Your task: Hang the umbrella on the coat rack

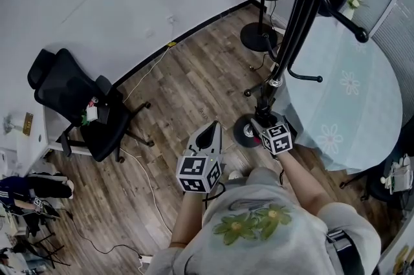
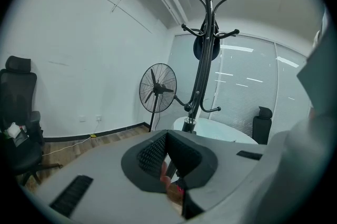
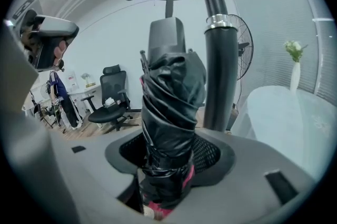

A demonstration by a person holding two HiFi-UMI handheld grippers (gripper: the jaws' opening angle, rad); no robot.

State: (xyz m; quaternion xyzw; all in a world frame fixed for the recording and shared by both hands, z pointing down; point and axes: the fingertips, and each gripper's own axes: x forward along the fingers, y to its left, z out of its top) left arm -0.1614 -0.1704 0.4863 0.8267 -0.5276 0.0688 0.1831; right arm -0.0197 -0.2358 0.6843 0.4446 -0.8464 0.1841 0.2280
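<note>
Jaws, right gripper (image 3: 167,165): pinching lower end of folded black umbrella (image 3: 171,107), upright just beside coat rack (image 3: 217,70) pole. Jaws, left gripper (image 2: 167,138): pressed together, empty. Likely light; slick soft fabric over stiff core. Grip tight wrap; hang by top strap (image 3: 169,4).

Beside the round table (image 1: 352,115) stands the coat rack (image 1: 294,28) — fan (image 1: 259,39) behind it, office chair (image 1: 71,96) well left.

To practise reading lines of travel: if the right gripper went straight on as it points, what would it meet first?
Probably the coat rack's pole, close beside the umbrella it holds; depth is unclear.
</note>
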